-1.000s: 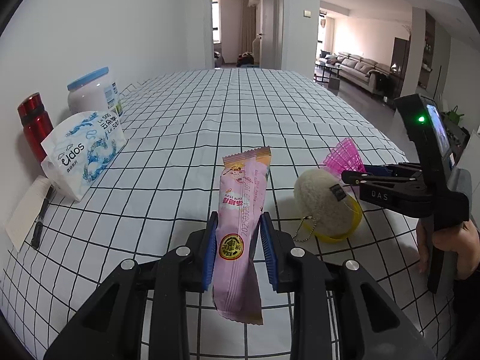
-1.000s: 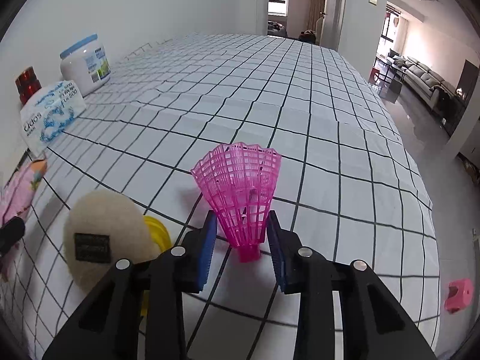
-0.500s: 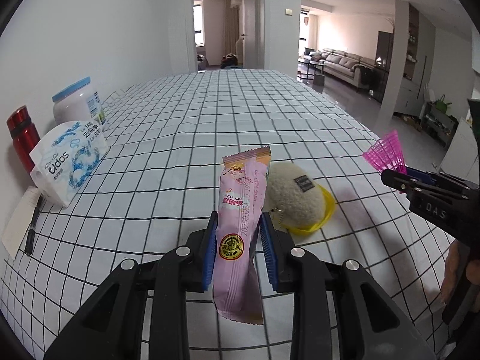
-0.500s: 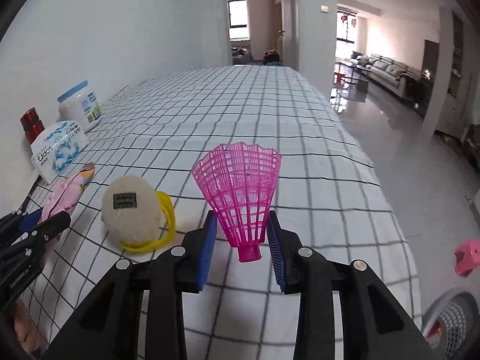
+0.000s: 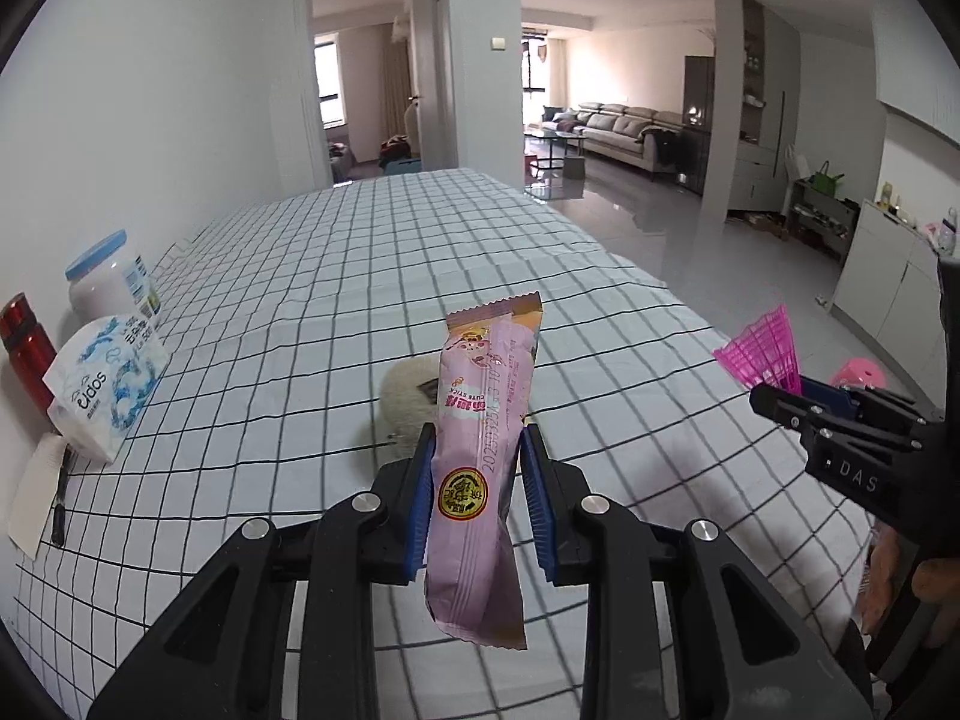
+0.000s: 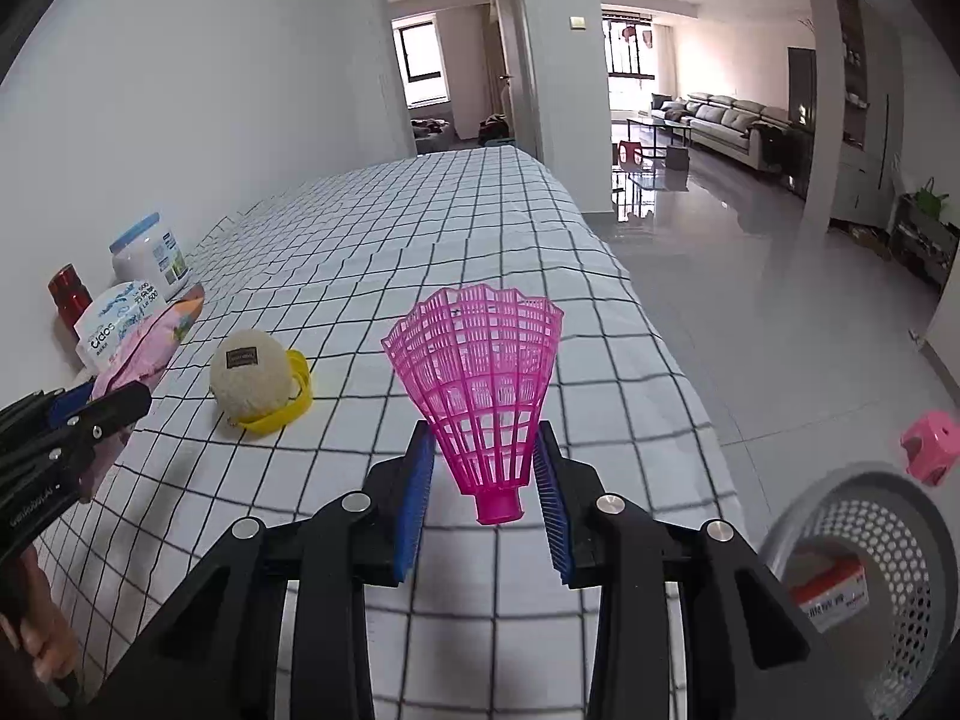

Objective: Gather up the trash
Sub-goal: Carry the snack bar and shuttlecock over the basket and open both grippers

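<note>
Left gripper: blue pads pinching the pink snack wrapper around its lower middle. Wrapper stands near upright between the fingers, crimped top edge above the fingertips, bottom end hanging below the pads, off the table. In the right wrist view the same wrapper shows at the left edge, held above the checked tablecloth by the left gripper.

Right gripper: pads closed on the pink plastic shuttlecock, gripping the narrow lower part of the skirt. Skirt flares up and forward past the fingertips; the cork-end stub sits low between the fingers. Shuttlecock is in the air, above the near right part of the table. From the left wrist view the right gripper sits at the right edge with the shuttlecock poking out of it.

Grey perforated basket is on the floor, lower right of the right gripper, just off the table edge, with a red-and-white box inside.

On the table: beige fuzzy ball resting against a yellow ring, between the two grippers. Along the wall: red bottle, white jar with blue lid, tissue pack. Pink stool on the floor, beyond the basket.
</note>
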Available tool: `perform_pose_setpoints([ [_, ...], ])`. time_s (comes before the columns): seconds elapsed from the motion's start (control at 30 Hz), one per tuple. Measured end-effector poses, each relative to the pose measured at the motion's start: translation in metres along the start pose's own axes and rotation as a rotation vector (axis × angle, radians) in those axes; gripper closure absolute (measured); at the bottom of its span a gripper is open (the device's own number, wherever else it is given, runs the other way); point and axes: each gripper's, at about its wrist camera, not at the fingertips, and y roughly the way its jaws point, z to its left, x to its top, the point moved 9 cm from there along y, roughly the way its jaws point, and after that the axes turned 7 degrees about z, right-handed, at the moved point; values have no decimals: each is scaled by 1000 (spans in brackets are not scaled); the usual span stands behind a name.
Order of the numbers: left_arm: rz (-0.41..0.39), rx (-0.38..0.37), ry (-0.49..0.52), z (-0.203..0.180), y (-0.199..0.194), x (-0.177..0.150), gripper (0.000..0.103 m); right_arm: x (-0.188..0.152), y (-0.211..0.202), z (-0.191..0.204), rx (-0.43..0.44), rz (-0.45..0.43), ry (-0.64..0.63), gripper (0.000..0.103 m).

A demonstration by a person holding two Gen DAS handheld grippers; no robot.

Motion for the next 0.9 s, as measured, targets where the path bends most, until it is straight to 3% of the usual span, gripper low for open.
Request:
perform_pose_setpoints([
  [0.2,-12,-53,49,-52,-11,-1,75,-28,-32,-42,-11,-20,94,70],
  [0.5,22,-210,143,-167,-9,-8,75,-78,-81,-136,-136,-58,255,70],
  [0.9,111,-340,271,-296,11,-31,75,-148,-105,-230,-233,-21,407,70],
])
